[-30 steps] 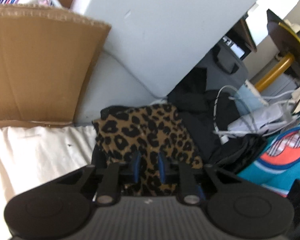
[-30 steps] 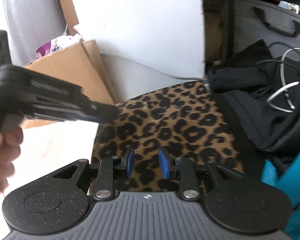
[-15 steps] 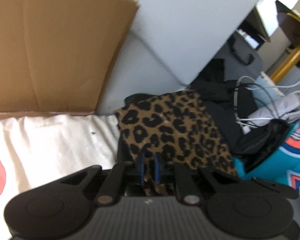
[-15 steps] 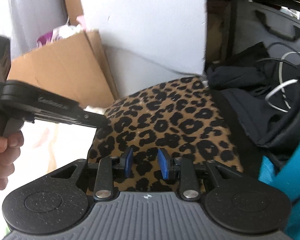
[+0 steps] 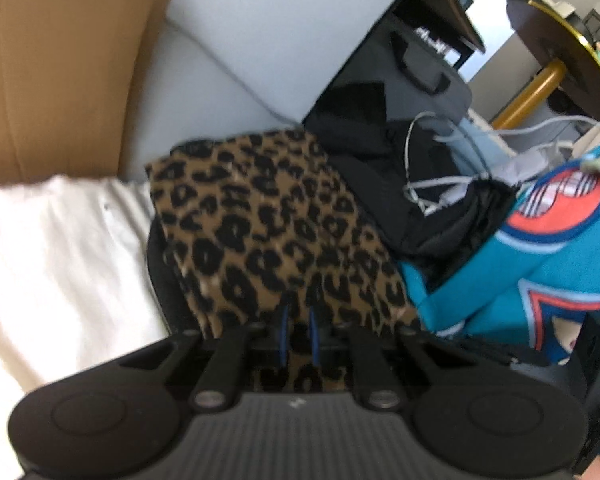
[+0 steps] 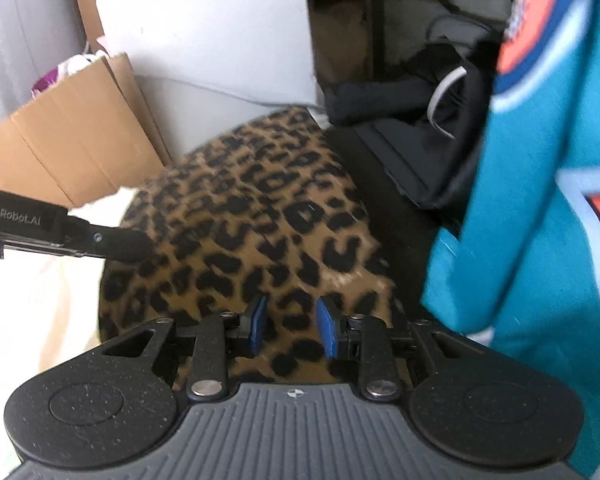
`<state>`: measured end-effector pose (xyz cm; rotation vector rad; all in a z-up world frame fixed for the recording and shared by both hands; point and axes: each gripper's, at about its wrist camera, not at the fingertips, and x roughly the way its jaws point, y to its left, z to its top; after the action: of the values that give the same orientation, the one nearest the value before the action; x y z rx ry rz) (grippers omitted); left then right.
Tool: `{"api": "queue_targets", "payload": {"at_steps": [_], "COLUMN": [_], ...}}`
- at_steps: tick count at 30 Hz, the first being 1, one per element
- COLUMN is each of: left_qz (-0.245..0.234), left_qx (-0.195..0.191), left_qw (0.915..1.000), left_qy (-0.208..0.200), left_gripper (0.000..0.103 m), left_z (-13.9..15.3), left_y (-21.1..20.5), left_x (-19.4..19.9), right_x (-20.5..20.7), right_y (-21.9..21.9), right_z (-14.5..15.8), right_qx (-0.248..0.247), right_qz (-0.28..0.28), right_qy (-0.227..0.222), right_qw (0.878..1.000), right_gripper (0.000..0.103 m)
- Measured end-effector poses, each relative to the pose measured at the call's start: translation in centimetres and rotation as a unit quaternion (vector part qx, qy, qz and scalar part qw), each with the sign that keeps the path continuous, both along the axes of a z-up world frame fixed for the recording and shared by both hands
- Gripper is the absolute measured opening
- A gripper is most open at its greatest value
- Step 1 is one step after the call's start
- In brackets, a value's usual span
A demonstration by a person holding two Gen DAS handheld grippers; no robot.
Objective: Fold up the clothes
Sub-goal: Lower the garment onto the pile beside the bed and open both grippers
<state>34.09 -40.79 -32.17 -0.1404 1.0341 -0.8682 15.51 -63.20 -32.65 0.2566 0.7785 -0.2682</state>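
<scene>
A folded leopard-print garment point(image 5: 268, 220) lies between a white sheet and a heap of clothes. My left gripper point(image 5: 297, 334) is at its near edge, pads almost together and pinching a fold of the fabric. In the right wrist view the same garment point(image 6: 260, 208) bulges up like a dome. My right gripper point(image 6: 290, 326) grips its near edge, pads a thick fold apart with fabric between them. The left gripper's fingers point(image 6: 132, 244) reach in from the left and touch the garment's left side.
A teal jersey with orange and white print point(image 5: 520, 264) point(image 6: 540, 200) lies close on the right. Black clothes and a white cable point(image 5: 420, 168) sit behind it. A cardboard flap point(image 5: 60, 80) and grey cushions stand at the back left; the white sheet point(image 5: 60, 248) spreads left.
Both grippers have moved to the right with the leopard garment, so the teal jersey now fills the right side. The left pads have come closer together on the fabric.
</scene>
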Motion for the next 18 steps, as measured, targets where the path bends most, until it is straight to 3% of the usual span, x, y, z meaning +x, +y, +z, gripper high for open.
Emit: {"api": "queue_targets", "payload": {"at_steps": [8, 14, 18], "left_qz": [-0.028, -0.055, -0.052], "left_qx": [0.027, 0.054, 0.05], "left_qw": [0.9991, 0.9962, 0.9961], "left_qy": [-0.019, -0.041, -0.052], "left_gripper": [0.011, 0.011, 0.011], "left_z": [-0.7, -0.2, 0.7], "left_y": [0.9, 1.9, 2.8], "left_x": [-2.1, -3.4, -3.9], "right_x": [-2.8, -4.2, -5.1], "right_y": [-1.5, -1.4, -0.8], "right_z": [-1.2, -0.6, 0.2], "right_qx": [-0.005, -0.017, -0.01], "right_qz": [-0.022, -0.027, -0.023], "right_qy": [0.023, 0.023, 0.01], "right_qw": [0.999, 0.999, 1.0], "right_gripper": [0.034, 0.034, 0.034]}}
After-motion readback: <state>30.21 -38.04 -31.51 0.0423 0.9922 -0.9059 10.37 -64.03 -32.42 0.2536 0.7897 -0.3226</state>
